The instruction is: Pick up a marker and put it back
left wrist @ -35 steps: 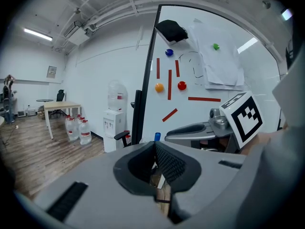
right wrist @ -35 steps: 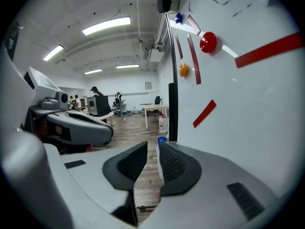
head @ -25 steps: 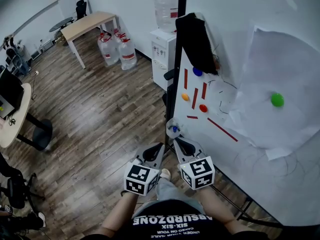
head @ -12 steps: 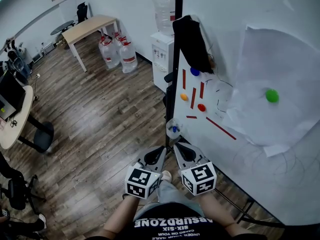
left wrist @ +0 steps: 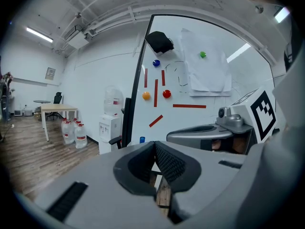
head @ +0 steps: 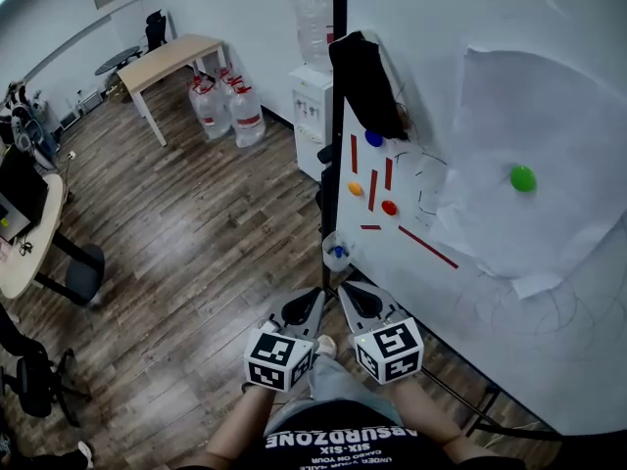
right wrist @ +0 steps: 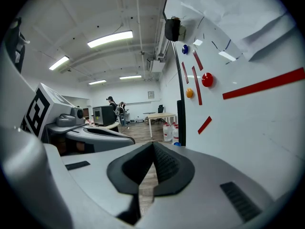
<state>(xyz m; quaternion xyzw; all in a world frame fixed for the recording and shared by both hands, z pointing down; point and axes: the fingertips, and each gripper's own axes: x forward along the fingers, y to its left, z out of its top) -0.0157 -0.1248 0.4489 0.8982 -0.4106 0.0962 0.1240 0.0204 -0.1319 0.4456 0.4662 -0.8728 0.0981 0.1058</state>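
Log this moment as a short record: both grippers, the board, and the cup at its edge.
left gripper: shut, empty, short of the board
right gripper: shut, empty, beside the left one
whiteboard: upright; red strips, round magnets
paper sheet: on the board, green magnet on it
cup: at the board's frame edge, something blue inside; marker not confirmed

Whiteboard (head: 416,284) cut off at right edge; cup (head: 337,253) contents indistinct.

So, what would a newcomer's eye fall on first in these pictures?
Most striking is the whiteboard on the right, with red strips, round coloured magnets and a paper sheet with a green magnet on it. At the bottom of the head view, the left gripper and the right gripper sit side by side, both shut and empty.
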